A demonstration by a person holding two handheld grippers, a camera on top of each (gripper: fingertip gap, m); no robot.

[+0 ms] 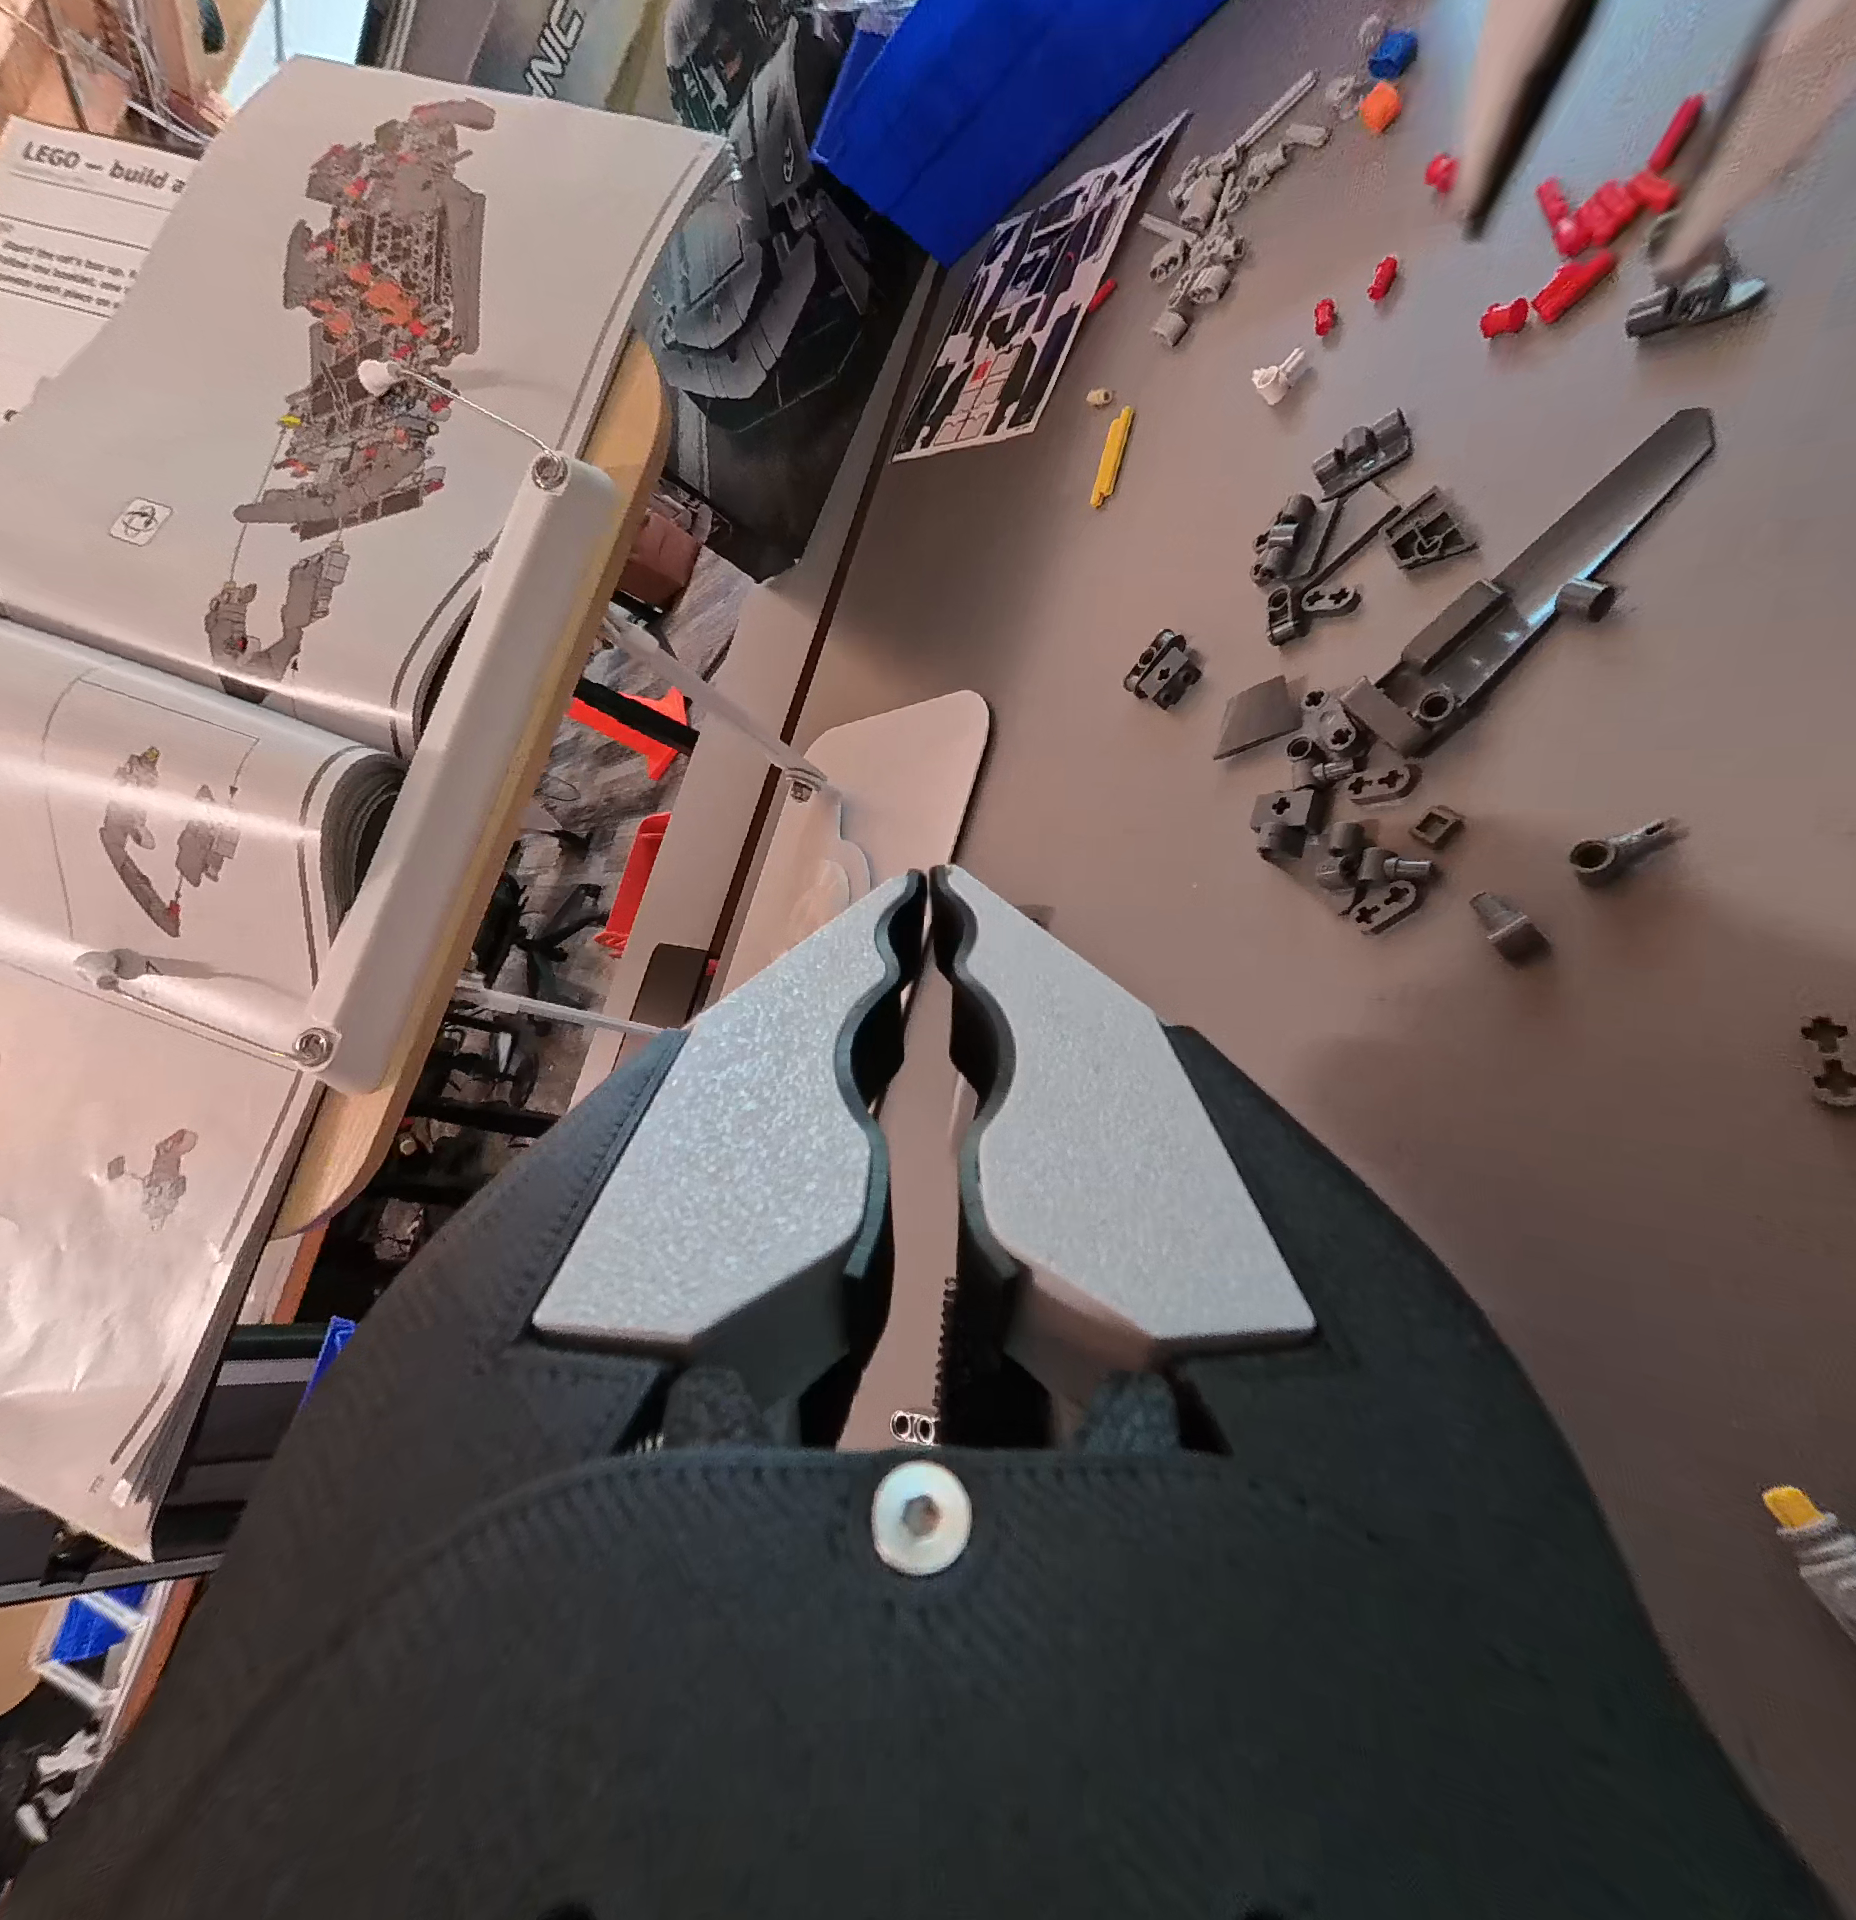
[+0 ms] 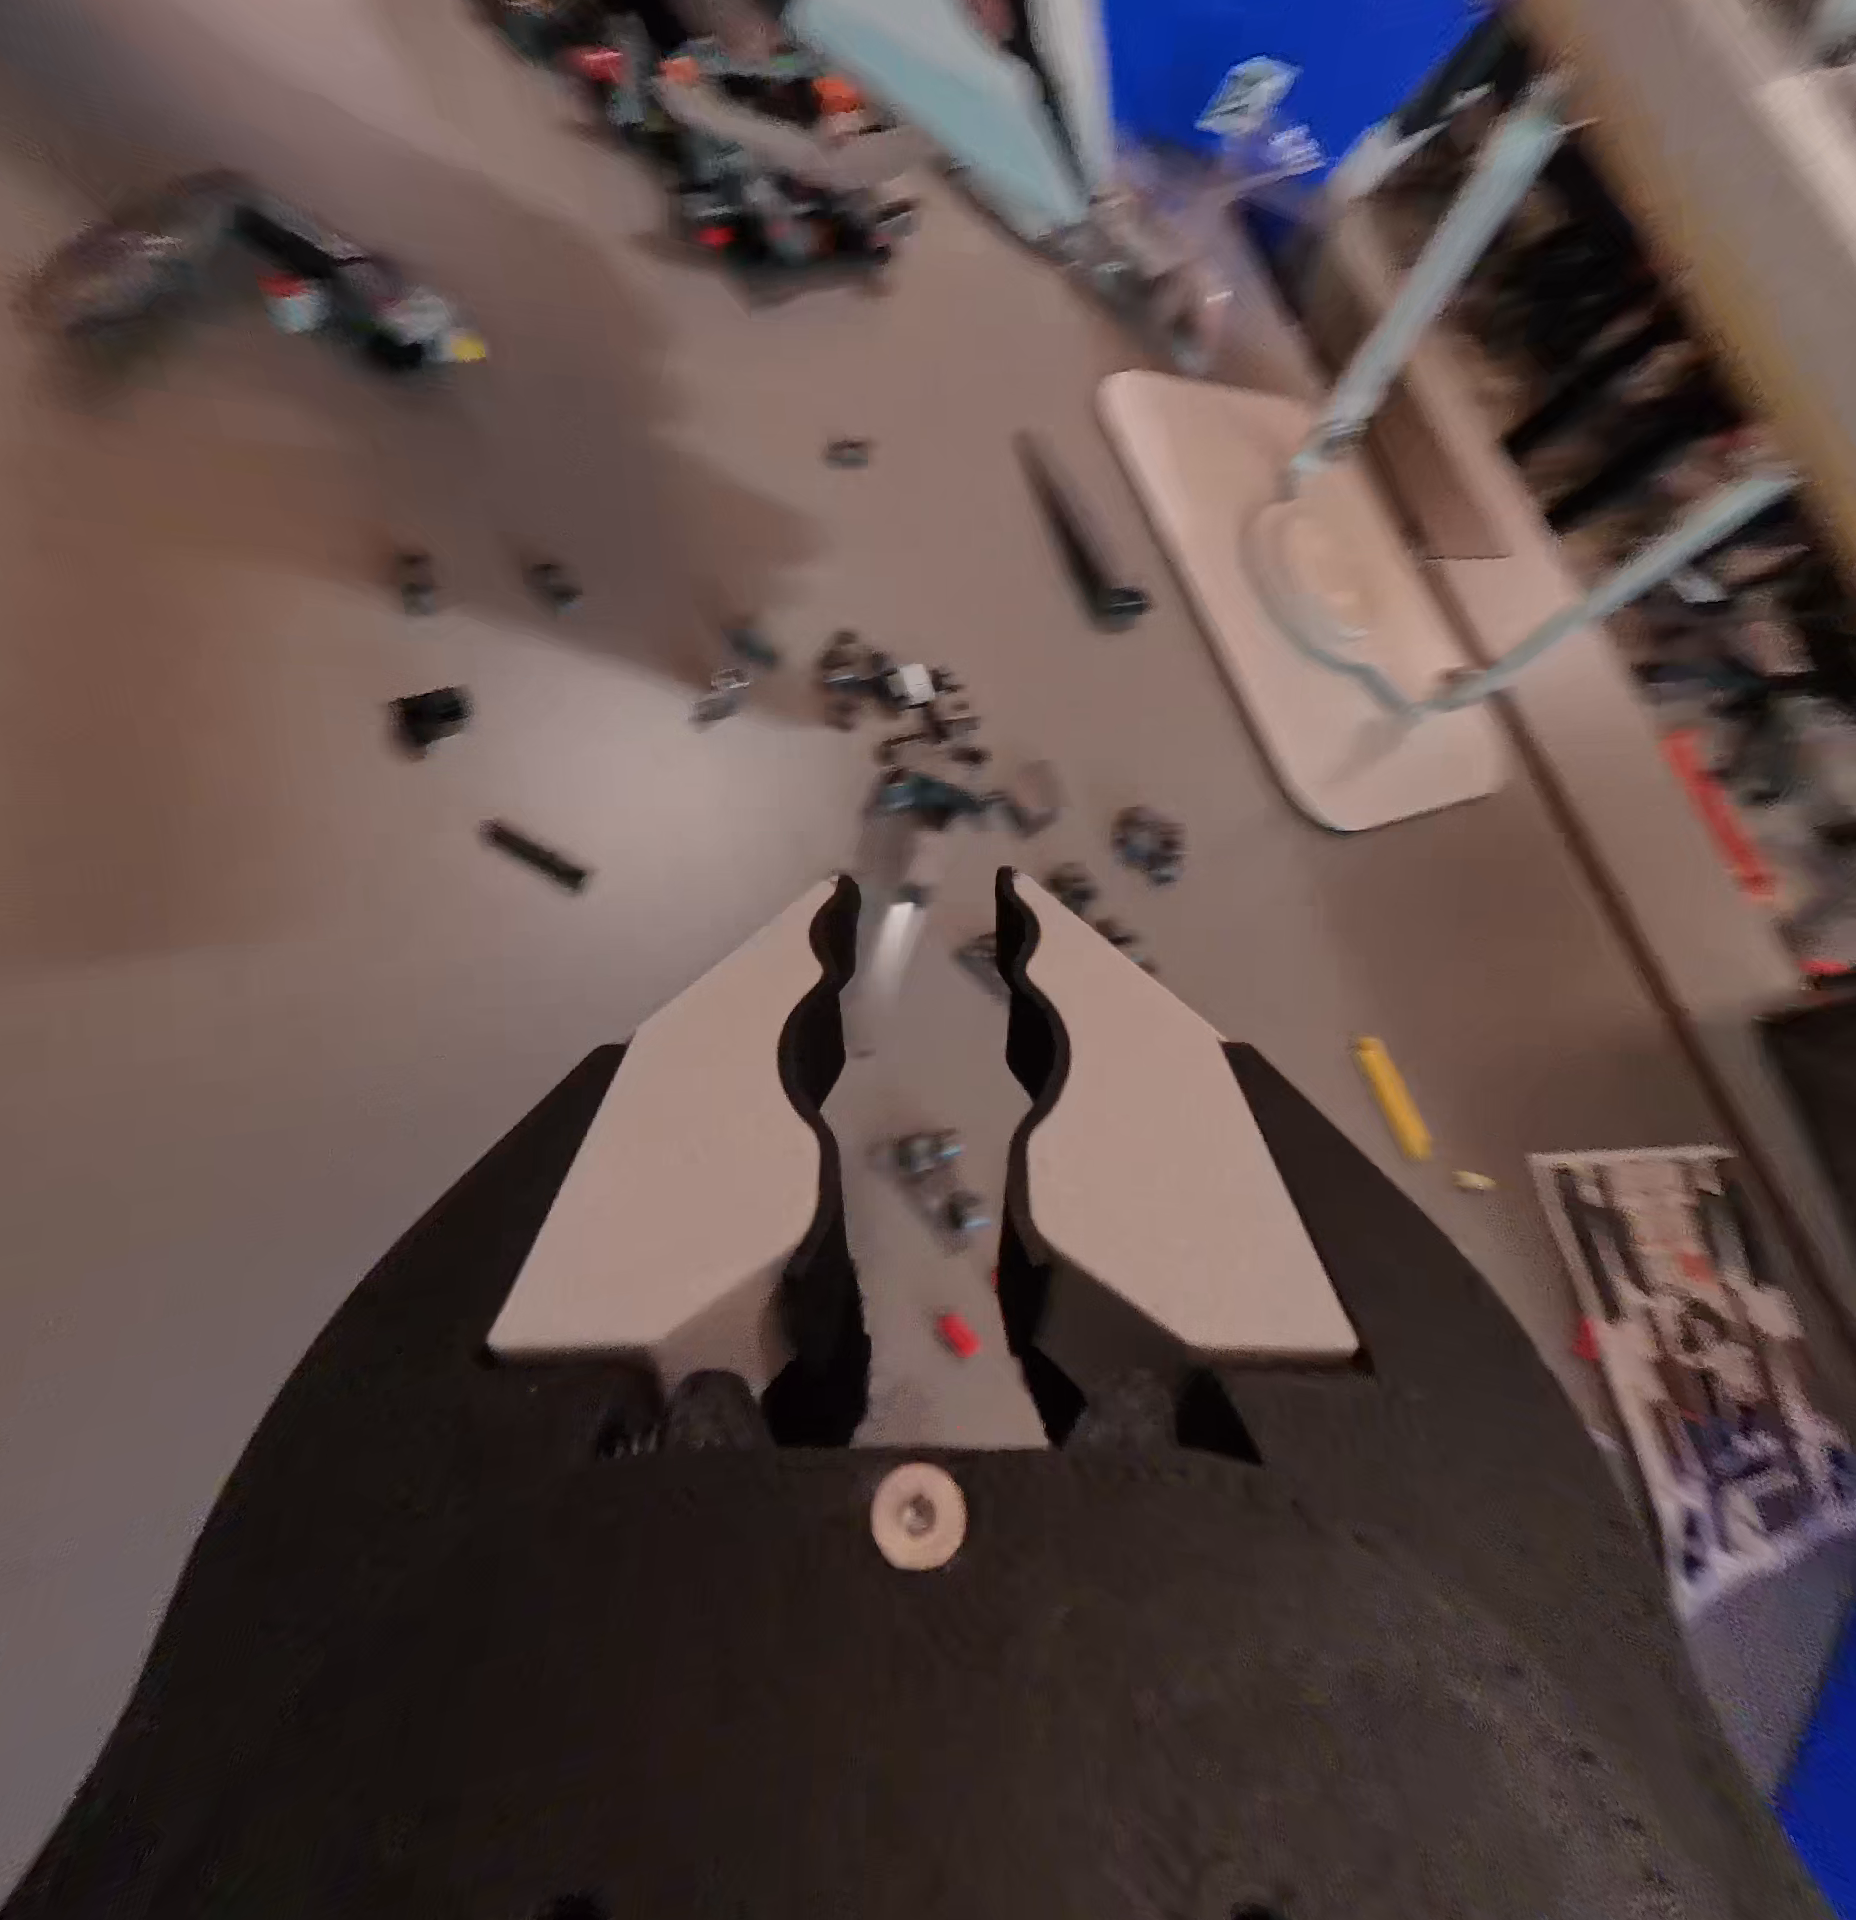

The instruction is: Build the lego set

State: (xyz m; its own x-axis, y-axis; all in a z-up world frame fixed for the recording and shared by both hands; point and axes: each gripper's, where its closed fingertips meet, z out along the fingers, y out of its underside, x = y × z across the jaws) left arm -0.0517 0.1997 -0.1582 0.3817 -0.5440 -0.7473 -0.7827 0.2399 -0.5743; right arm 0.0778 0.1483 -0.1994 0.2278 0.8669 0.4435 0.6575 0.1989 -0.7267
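Left tongs [image 1: 929, 878]: clenched, tips meeting with nothing between them, held above the grey surface [image 1: 1163, 1091] near the edge where the stand's white base plate [image 1: 903, 769] sits. Tool is rolled to one side, so the surface runs tilted through its view.

Nearest to the tips: that base plate, then a scatter of dark grey building pieces [image 1: 1339, 810] further in, a long dark grey blade-shaped part [image 1: 1558, 582] beyond them. A yellow rod [image 1: 1111, 457] and a sticker sheet [image 1: 1038, 301] lie toward the far end; red pieces [image 1: 1589, 229] past those. Open instruction booklet [image 1: 280, 416] on the stand, off the edge side.

Right tongs [image 2: 922, 883]: released, a clear gap between the dark pads [image 2: 1023, 935], pointing steeply down at the surface [image 2: 280, 1039]. View is heavily smeared (a pale streak between the fingers; cannot tell what it is). Small dark pieces [image 2: 924, 727] just past the tips, a red piece [image 2: 960, 1333] showing between the fingers.
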